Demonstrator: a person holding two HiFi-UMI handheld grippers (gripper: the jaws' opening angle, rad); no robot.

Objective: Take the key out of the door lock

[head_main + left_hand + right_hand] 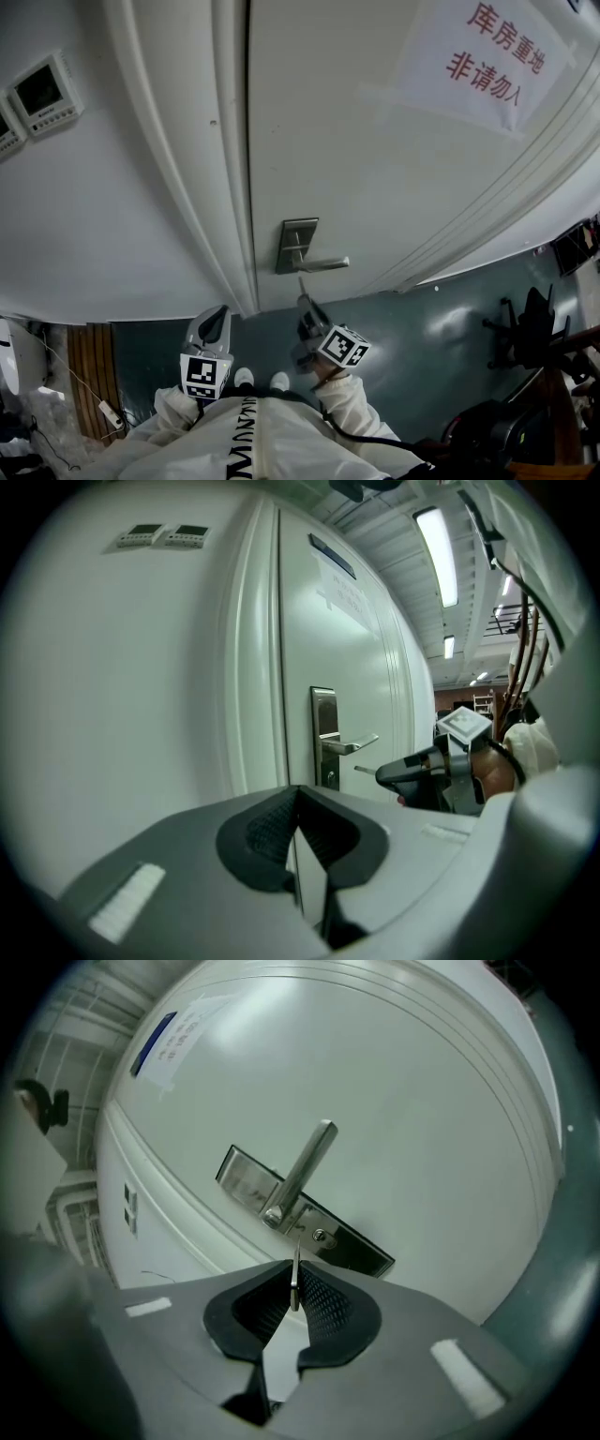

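The small metal key point(295, 1269) stands clear of the door lock, with my right gripper point(294, 1279) shut on its head. Its blade points at the keyhole point(320, 1236), a short gap away from it. The keyhole sits in the steel lock plate point(297, 246) below the lever handle point(323, 264) on the white door point(375, 169). In the head view the key point(302, 285) pokes up from my right gripper point(305, 302) just under the plate. My left gripper point(218, 314) hangs to the left near the door frame, shut and holding nothing. From the left gripper view the key point(364, 770) shows apart from the lock.
A paper notice with red characters point(487, 56) is taped high on the door. Wall control panels point(42, 92) are mounted left of the door frame point(187, 169). A dark chair point(525, 328) stands at the right, and cables point(103, 408) lie on the floor at the left.
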